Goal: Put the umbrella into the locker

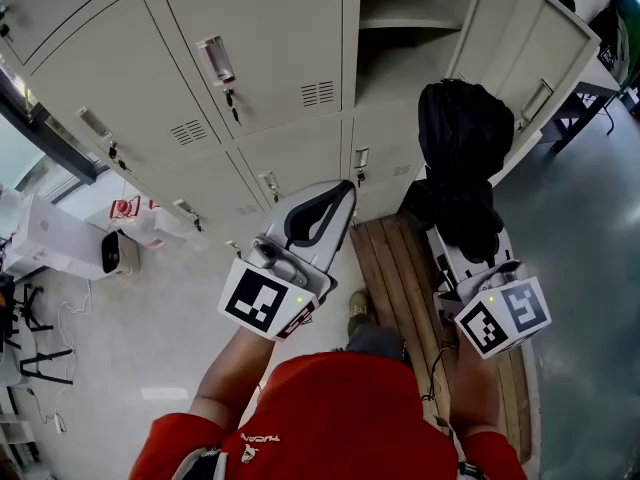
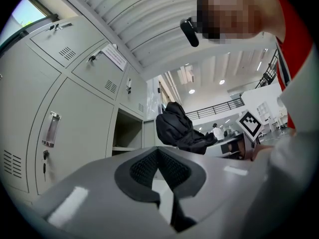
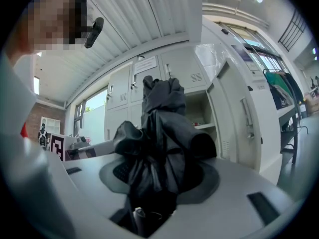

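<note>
We stand on a pale grey floor (image 1: 130,338) before a bank of grey lockers (image 1: 270,58), with a slatted wooden bench (image 1: 395,268) below our grippers; one open locker (image 1: 400,28) has its door (image 1: 520,58) swung wide to the right, leaving free room in front; the right gripper (image 3: 159,176) clamps the black folded umbrella (image 1: 460,158), held up before that opening; the left gripper (image 1: 335,203) has its jaws drawn together, empty; a paper label (image 2: 115,58) on a locker door is too small to read.

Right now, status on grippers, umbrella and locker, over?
Left gripper shut, empty. Right gripper shut on folded black umbrella. Locker ahead open, door swung aside; no obstruction seen.
</note>
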Motion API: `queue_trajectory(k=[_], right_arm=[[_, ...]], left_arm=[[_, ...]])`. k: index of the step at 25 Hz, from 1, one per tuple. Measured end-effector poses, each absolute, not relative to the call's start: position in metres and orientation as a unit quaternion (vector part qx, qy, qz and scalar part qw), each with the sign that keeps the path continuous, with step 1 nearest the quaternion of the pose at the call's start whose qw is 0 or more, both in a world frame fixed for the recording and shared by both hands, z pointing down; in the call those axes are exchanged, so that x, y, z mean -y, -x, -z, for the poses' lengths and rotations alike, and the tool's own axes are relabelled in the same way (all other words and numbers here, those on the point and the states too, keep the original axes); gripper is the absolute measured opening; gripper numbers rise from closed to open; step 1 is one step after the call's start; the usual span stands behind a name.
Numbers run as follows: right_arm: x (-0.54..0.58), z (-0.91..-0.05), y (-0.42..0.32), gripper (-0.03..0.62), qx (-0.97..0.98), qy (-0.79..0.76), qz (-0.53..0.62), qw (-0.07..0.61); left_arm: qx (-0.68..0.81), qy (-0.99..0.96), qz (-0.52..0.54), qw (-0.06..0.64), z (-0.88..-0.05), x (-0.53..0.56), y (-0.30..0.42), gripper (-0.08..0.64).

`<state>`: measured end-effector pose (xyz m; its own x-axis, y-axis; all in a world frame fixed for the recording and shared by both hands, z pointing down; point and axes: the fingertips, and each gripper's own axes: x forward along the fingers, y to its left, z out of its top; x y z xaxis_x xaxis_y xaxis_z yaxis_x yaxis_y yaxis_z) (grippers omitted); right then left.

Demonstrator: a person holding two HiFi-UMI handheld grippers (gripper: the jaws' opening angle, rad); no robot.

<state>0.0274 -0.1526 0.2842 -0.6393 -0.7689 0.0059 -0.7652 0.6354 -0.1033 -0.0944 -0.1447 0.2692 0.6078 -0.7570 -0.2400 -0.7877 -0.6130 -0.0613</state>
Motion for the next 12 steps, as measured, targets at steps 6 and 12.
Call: queue_trajectory(k=[6, 12], right_arm=[[0.231, -0.280, -0.032, 0.206, -0.905, 0.423, 0.044, 0.007], [0.312, -0.267, -0.033, 0.206, -0.909, 0.417, 0.022, -0.009]], left_arm=[[-0.439, 0.889, -0.090, 0.091, -0.260, 0.204, 0.086, 0.005], [-0.444, 0.886, -0.093, 0.092, -0.256, 0.267, 0.073, 0.005]])
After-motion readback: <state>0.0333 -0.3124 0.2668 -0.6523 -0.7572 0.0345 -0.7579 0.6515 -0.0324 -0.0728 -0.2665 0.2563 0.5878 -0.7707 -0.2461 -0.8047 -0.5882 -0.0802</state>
